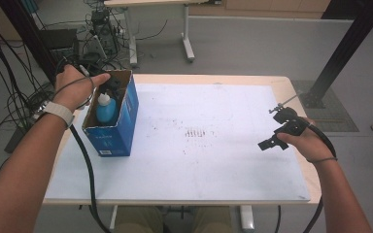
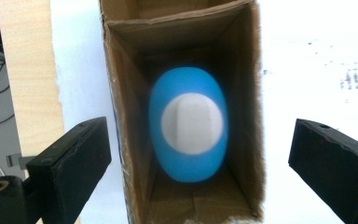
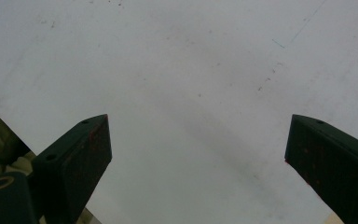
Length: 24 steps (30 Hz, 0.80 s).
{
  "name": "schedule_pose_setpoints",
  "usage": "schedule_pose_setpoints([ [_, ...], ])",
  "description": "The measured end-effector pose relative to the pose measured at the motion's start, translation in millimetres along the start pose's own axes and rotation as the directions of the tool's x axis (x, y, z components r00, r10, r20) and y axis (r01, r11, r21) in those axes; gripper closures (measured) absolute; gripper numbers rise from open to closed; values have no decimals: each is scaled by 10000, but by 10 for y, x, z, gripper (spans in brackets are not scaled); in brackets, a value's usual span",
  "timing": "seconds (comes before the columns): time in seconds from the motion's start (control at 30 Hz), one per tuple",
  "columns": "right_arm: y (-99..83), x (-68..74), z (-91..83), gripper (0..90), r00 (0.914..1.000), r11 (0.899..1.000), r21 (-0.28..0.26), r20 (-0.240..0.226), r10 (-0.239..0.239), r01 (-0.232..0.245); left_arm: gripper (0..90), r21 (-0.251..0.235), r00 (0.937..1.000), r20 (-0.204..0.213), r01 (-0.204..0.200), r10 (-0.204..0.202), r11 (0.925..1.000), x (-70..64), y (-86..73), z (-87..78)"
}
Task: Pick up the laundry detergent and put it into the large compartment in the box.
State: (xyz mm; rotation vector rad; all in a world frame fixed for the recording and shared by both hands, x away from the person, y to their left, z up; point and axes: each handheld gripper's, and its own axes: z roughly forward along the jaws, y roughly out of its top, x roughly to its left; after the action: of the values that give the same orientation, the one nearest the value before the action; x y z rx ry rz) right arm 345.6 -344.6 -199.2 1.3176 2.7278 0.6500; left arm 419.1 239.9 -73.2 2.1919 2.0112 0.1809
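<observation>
An open-topped blue cardboard box stands at the left of the white sheet. Inside it stands a blue bottle with a white cap. My left gripper hovers over the box's far end, pointing down into it. In the left gripper view the bottle and its cap lie below the brown box walls. The left gripper is open and holds nothing. My right gripper hangs open over the sheet's right side; in its own view the right gripper has only blank sheet between its jaws.
The white sheet covers most of the wooden tabletop, with faint dark marks at its middle. Cables and equipment lie on the floor beyond the left corner. A black post rises at the back right.
</observation>
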Motion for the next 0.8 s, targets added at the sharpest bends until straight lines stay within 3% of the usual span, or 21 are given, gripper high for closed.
schedule_pose_setpoints([
  [0.17,0,9,-30,67,10000,10000,-35,39,-38,38,58,-183,9999,109,12,-10,9998,-29,-12,-133],
  [0.4,2,14,-43,67,10000,10000,-58,59,-23,23,55,-475,9990,343,-280,297,9985,-99,-29,-347],
  [0.6,27,24,-51,67,10000,10000,-56,69,-37,37,53,-607,9938,524,-952,984,9936,-214,-11,-509],
  [0.8,38,28,-61,67,10000,10000,-59,65,-15,16,54,-648,9787,766,-1855,1903,9805,-357,33,-601],
])
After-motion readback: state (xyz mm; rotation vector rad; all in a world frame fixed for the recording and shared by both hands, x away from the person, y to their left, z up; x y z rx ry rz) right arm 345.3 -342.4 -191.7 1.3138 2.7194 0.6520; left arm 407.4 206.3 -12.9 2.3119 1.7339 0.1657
